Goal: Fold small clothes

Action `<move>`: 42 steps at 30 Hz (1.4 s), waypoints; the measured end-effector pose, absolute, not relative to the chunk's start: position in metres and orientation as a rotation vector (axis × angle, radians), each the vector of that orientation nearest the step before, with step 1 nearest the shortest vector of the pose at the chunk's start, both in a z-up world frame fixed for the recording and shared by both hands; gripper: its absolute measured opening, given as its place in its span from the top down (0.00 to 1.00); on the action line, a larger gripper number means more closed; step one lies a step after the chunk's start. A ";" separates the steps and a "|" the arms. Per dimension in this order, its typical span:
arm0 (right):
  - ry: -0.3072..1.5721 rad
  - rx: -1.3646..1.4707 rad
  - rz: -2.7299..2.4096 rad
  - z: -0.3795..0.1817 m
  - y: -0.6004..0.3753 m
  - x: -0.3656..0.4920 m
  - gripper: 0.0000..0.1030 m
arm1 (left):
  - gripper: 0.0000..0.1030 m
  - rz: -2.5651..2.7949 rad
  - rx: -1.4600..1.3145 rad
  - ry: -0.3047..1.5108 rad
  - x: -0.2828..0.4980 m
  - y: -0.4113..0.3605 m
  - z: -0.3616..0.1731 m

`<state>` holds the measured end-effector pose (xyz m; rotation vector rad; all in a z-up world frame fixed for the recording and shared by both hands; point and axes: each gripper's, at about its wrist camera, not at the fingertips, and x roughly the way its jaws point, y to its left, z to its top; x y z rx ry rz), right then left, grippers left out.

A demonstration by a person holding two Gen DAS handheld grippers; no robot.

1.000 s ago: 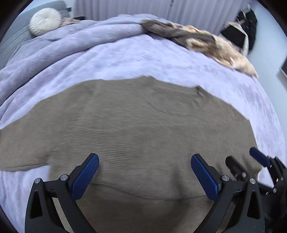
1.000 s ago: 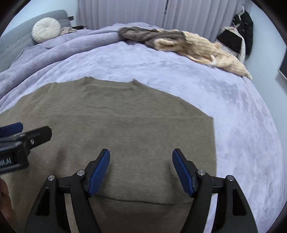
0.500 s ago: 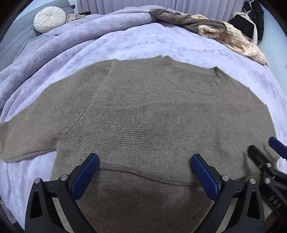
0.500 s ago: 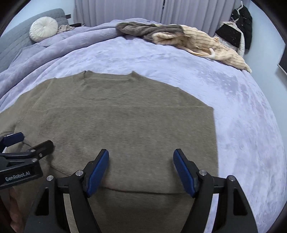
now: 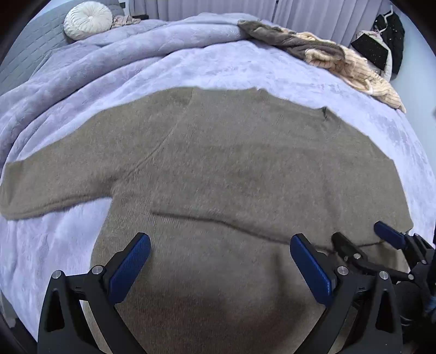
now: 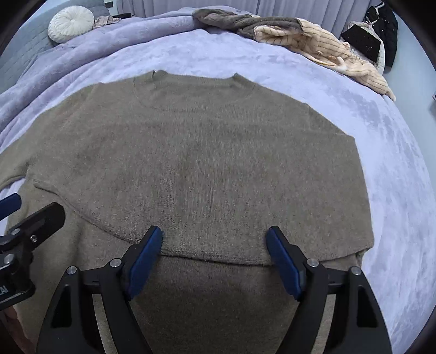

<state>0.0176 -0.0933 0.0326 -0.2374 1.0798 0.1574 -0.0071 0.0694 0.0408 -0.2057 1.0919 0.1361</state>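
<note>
An olive-brown knit sweater (image 5: 231, 168) lies flat on the lavender bedspread (image 5: 223, 68), collar to the far side; it also shows in the right wrist view (image 6: 207, 152). One sleeve (image 5: 54, 188) stretches out to the left. A folded edge (image 6: 218, 256) crosses the body near the hem, so a layer lies over the lower part. My left gripper (image 5: 219, 261) is open and empty above the lower body. My right gripper (image 6: 215, 253) is open and empty over that folded edge, and it shows at the right in the left wrist view (image 5: 362, 239).
A pile of brown and cream striped clothes (image 6: 299, 35) lies at the bed's far right. A round white cushion (image 6: 70, 23) sits at the far left on a grey headboard. Dark items (image 6: 378, 35) hang by the right wall. Curtains run along the back.
Both grippers have stayed open while the views shifted over the sweater. The left view has swung left, so the outstretched sleeve shows fully. The right view has moved a little closer.
</note>
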 end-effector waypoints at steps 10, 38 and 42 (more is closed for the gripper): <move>1.037 -0.236 0.252 0.032 -0.113 -0.051 0.17 | 0.00 0.113 -0.142 1.157 -0.065 0.067 0.016; 1.080 -0.341 0.339 0.038 -0.070 -0.066 0.16 | 0.00 0.649 -0.887 0.759 -0.101 0.441 -0.008; 1.102 -0.337 0.331 0.039 -0.063 -0.061 0.16 | 0.00 0.652 -0.903 0.736 -0.085 0.462 -0.008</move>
